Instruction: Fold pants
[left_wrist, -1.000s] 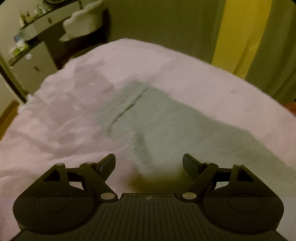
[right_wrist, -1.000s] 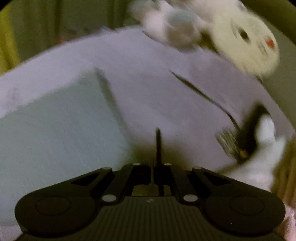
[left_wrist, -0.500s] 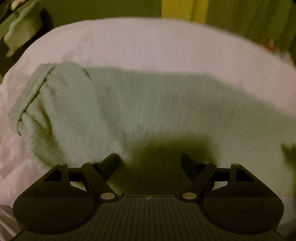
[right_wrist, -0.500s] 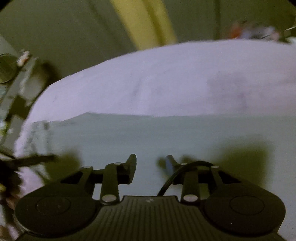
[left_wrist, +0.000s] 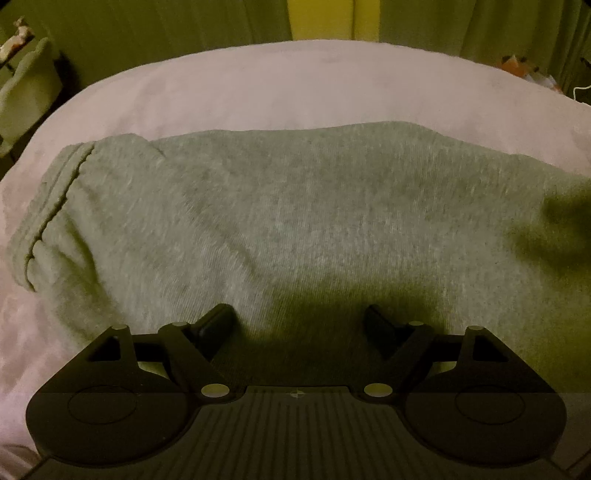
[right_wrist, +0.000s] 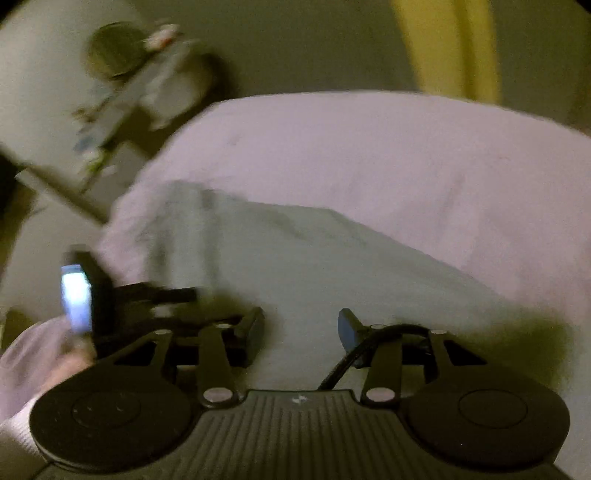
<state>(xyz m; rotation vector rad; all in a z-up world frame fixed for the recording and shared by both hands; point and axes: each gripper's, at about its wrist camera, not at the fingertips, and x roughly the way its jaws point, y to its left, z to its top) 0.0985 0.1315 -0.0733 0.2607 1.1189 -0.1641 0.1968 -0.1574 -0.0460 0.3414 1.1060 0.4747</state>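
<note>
Lying flat across pale bed (left_wrist: 295, 92): grey pants (left_wrist: 295, 214), waistband at left | left gripper (left_wrist: 299, 321): fingers opening wide above cloth, holding nothing | right gripper (right_wrist: 301, 328): fingers opening, nothing held, pants below

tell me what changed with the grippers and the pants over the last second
The right gripper swung from the far end of the bed to over the grey pants; its shut jaws are opening, nothing gripped. The left gripper came down close over the pants, its jaws wide and empty throughout. The pants stayed flat on the pink blanket.
</note>
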